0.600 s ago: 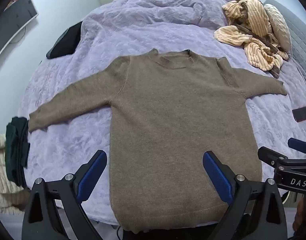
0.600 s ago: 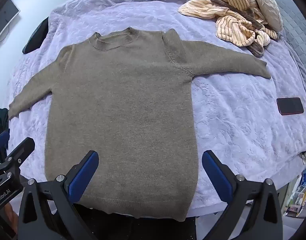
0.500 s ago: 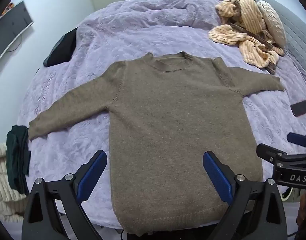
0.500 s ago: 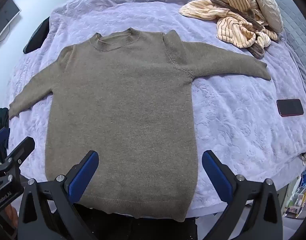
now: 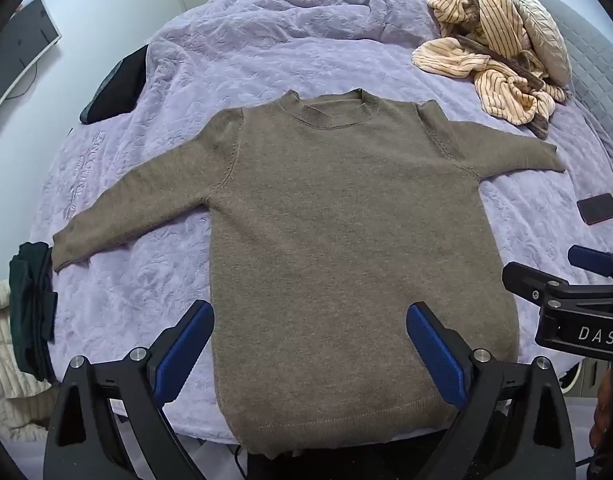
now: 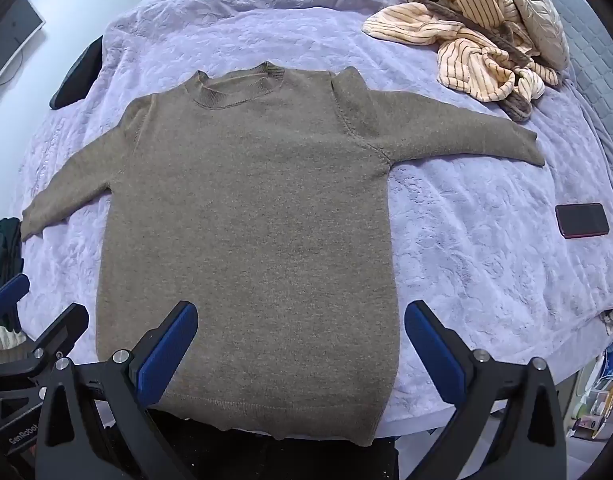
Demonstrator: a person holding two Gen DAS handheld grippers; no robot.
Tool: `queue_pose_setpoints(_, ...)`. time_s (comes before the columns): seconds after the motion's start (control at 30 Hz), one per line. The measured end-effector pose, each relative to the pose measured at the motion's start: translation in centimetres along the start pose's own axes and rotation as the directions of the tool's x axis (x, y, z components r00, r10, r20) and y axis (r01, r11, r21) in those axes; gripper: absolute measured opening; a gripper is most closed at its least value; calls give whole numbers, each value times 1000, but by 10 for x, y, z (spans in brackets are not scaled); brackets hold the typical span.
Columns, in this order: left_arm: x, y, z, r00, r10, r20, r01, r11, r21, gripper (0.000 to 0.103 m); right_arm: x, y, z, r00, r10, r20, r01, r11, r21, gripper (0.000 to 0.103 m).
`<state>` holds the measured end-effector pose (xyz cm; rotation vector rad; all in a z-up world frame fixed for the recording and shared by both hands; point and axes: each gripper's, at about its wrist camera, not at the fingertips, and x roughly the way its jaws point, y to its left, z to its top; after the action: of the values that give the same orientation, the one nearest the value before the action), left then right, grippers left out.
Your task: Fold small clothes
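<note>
Phone (image 6: 582, 220), striped blanket (image 6: 458, 40), cushion (image 6: 540, 16).

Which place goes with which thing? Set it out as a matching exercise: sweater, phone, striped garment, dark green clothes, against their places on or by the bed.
Things:
1. brown sweater
2. phone
3. striped garment
4. dark green clothes

Places:
A. crumpled at the far right corner of the bed, beside a pillow
B. at the bed's left edge, near the cuff of the sweater's left-hand sleeve
C. spread flat mid-bed, both sleeves out
D. flat on the cover, right of the sweater, nearer than its right-hand sleeve

Pairs: 1-C, 2-D, 3-A, 4-B
</note>
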<state>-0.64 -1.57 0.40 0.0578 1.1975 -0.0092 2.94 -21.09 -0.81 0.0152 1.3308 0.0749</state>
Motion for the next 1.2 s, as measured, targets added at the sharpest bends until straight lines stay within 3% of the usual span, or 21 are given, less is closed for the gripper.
queue_pose_setpoints(0.43,8,4,-2,996,-13,-94,9,999,-43,98,2,1,-3,1000,-6,-14,6,1000,5,103)
queue_pose_setpoints(1.2,14,12,1,994,1,-111,-6,999,-42,98,6,0,0,999,-31,-31,31,1000,1,103)
